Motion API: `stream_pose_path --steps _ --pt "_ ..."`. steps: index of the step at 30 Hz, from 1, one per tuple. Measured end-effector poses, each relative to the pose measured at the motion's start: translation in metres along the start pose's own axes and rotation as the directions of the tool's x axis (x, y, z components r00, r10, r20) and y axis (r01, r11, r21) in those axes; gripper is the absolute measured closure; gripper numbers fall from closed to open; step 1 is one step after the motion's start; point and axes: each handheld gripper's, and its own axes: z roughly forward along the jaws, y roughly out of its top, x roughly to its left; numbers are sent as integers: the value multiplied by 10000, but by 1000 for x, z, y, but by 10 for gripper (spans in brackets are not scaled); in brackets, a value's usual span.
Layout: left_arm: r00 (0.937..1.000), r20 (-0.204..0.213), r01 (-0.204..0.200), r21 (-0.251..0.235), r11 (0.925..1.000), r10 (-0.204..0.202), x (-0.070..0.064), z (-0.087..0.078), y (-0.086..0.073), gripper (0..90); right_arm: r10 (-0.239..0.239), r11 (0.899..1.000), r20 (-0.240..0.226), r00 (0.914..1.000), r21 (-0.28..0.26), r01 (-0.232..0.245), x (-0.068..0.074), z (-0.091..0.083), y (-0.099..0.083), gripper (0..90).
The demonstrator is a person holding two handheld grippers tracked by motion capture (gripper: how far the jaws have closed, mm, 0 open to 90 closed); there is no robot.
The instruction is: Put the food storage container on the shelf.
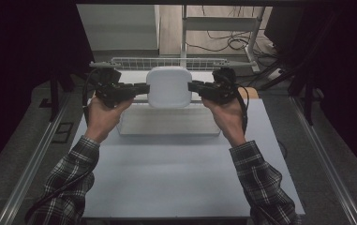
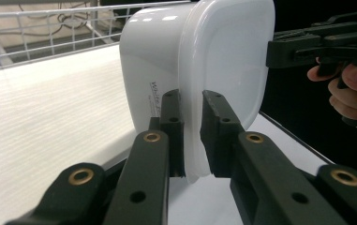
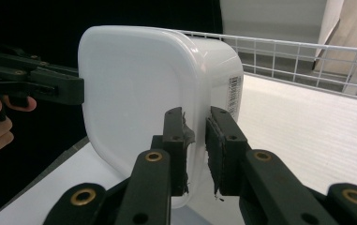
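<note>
A white plastic container [image 1: 169,86] with a rounded square lid is held up between both grippers over the far part of the table [image 1: 176,178]. My left gripper [image 1: 144,87] is shut on the lid rim at its left side. The right gripper [image 1: 191,86] is shut on the rim at the opposite side. In the left gripper view the jaws [image 2: 192,103] pinch the thin rim of the container [image 2: 167,56], and the other gripper [image 2: 284,49] meets its far edge. In the right gripper view the jaws [image 3: 196,117] clamp the rim of the container [image 3: 134,89], with the other gripper [image 3: 63,89] beyond.
A white raised board [image 1: 169,123] lies on the table under the container. A wire grid rack [image 1: 159,62] runs along the far edge. Metal rails [image 1: 40,154] flank the table. Cables [image 1: 232,42] lie on the floor beyond.
</note>
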Motion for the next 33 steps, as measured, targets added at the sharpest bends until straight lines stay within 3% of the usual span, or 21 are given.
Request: stream_pose_path --steps 5,9,10,19,21,27,33 --pt "9993 -13 384 194 9991 -383 10 9 4 789 300 9992 86 9995 279 -303 -7 10 7 767" --pt "9990 -43 437 274 9987 -436 16 13 6 771 424 9982 103 9990 425 -428 -10 15 10 762" --pt "9983 78 573 140 9983 -574 18 15 7 724 511 9976 122 9986 467 -516 -12 19 11 747" --pt "9979 -255 604 270 9978 -597 22 22 17 647 635 9956 264 9976 671 -652 -15 30 17 685" --pt "9969 -572 569 430 9975 -544 22 27 18 655 650 9952 372 9972 704 -675 -17 34 19 664" --pt "9961 -560 714 440 9965 -689 29 34 21 641 898 9926 312 9955 787 -920 -24 39 21 637" --pt "9961 -738 525 680 9963 -475 31 41 23 568 832 9920 583 9948 904 -883 -25 45 22 566"
